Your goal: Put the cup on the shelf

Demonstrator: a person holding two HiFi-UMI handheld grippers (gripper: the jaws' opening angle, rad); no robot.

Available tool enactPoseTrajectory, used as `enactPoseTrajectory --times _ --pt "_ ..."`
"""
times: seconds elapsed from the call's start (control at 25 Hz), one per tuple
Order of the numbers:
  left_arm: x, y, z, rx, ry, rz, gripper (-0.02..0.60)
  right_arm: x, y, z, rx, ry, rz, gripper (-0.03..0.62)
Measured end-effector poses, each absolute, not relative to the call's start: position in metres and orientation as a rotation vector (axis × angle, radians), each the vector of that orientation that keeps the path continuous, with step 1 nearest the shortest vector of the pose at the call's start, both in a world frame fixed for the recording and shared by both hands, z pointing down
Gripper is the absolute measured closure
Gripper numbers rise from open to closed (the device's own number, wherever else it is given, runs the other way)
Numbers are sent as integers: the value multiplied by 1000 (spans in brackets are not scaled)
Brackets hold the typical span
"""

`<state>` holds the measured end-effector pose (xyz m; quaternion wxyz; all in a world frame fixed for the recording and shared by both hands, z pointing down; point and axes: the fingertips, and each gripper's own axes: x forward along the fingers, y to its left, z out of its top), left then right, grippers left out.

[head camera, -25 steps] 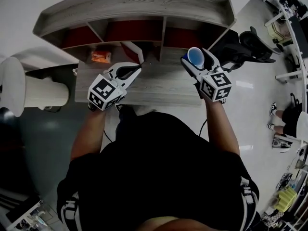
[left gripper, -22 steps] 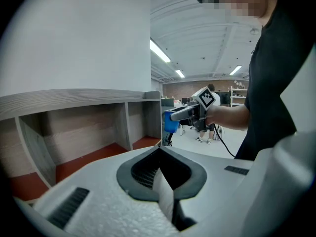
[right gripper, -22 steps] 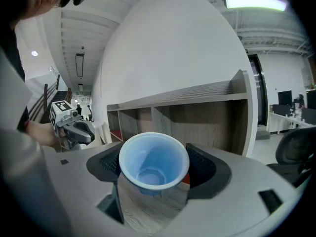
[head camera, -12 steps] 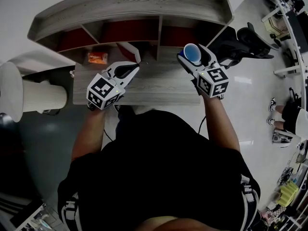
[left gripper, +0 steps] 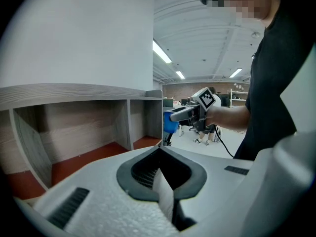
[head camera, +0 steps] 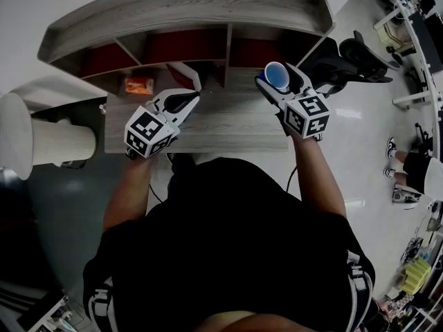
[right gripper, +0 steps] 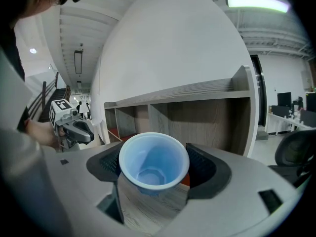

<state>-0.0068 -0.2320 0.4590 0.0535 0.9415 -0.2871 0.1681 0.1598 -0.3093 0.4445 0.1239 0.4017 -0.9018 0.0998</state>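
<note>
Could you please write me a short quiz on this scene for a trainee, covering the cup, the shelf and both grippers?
1. Which gripper holds the blue plastic cup?
2. True or false: the cup already stands inside the grey wooden shelf.
3. The left gripper is: A) shut with nothing in it; B) wide open; C) shut on the cup.
Key: 1, the right gripper; 2, false, it is held in front of the shelf; 3, A.

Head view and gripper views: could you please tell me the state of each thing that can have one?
Blue cup: upright, empty, gripped by its sides.
Right hand-held gripper: shut on blue cup.
Left hand-held gripper: shut, nothing between its jaws.
</note>
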Motion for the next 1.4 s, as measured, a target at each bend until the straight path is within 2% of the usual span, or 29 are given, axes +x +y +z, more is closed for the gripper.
enactPoseTrajectory --times 1.4 --pt "-41 -264 479 2815 -795 499 565 157 -377 452 1319 -2568 315 221"
